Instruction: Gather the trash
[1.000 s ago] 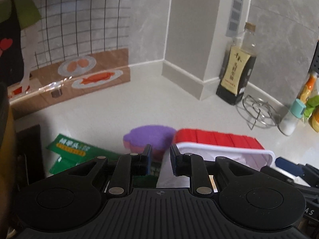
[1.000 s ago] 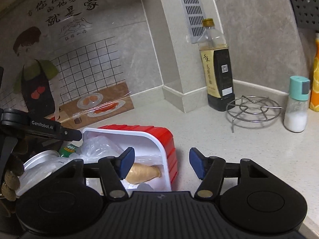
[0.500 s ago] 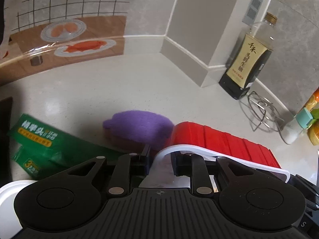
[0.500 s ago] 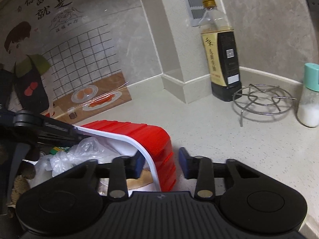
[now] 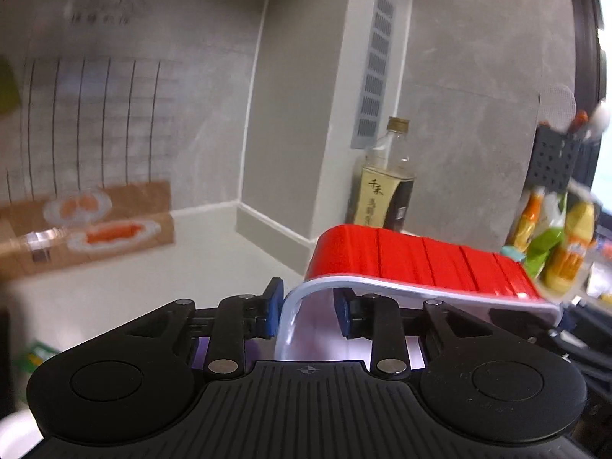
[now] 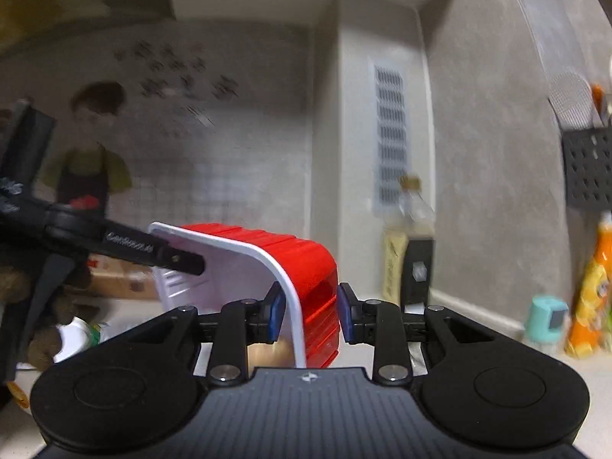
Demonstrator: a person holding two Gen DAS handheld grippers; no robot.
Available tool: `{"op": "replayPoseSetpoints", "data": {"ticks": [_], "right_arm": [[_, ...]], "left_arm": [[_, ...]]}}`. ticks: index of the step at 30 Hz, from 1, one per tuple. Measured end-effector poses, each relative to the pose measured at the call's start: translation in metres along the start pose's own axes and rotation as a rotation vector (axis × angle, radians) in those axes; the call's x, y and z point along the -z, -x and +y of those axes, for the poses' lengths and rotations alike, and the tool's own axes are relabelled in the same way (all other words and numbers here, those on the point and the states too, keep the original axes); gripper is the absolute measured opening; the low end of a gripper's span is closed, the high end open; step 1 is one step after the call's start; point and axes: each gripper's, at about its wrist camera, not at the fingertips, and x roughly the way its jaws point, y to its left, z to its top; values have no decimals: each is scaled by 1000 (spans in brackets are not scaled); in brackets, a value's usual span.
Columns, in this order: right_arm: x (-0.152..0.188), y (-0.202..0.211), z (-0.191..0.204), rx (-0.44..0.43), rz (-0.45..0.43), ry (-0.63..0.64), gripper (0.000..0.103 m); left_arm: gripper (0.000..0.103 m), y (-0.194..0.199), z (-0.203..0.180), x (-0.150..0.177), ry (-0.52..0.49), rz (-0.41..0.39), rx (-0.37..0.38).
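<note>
1. My right tongs (image 6: 308, 311) were clamped on the near end wall of the red tub (image 6: 302, 264), one pad inside against the white lining, one outside on the red. A second earlier they had stood wide over it; they had since closed and held.
2. My left tongs (image 5: 308, 311) straddled the tub's (image 5: 417, 258) white rim at the other end, but the jaws were opening: the left pad sat just beside the wall, and the right pad stood clear of it inside. Half a second earlier they had looked pinched on that rim.
3. The tub had come up off the bench (image 5: 160, 267). A second ago it sat flat with a plastic bag and a brown scrap in it; now it hung tilted between the two tongs, with only the scrap (image 6: 267, 348) showing low inside.
4. I judged this the carry stage: the trash was gathered in the tub and the tub was being moved. With my left grip loosening, the load looked to rest mostly on the right tongs, so a further tilt could spill it.
5. Beyond stood the sauce bottle (image 5: 386, 187) at the wall.
6. Green packets (image 5: 38, 355) remained on the bench at the left.
</note>
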Motion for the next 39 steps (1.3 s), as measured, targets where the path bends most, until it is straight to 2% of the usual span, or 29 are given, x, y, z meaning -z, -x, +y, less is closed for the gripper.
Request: {"op": "replayPoseSetpoints", "data": {"ticks": [3, 6, 8, 11, 15, 18, 22, 28, 30, 32, 39], "right_arm": [[-3, 5, -5, 14, -18, 17, 29], [-7, 6, -15, -5, 7, -27, 29], [-9, 9, -19, -2, 22, -52, 29], [-11, 12, -32, 16, 43, -91, 29], [-9, 14, -56, 25, 109, -164, 29], [-6, 15, -74, 36, 158, -206, 29], [-6, 22, -92, 64, 181, -230, 29], [5, 12, -114, 60, 300, -308, 30], [14, 3, -115, 106, 323, -293, 30], [24, -4, -114, 149, 348, -268, 35], [69, 0, -111, 108, 400, -272, 42]], "left_arm": [[32, 6, -4, -4, -30, -27, 25], [32, 11, -9, -8, -7, -25, 42], [33, 11, -13, -10, 18, 30, 64], [34, 3, -19, -6, 49, 160, 122], [33, -15, -31, 7, 58, 293, 173], [33, -23, -38, 11, 98, 348, 197], [34, -27, -52, 8, 93, 362, 241], [31, -48, -66, 19, 25, 437, 192], [31, -60, -65, 26, 22, 457, 150], [31, -67, -61, 31, 24, 472, 114], [30, -70, -56, 53, -5, 507, 93]]}}
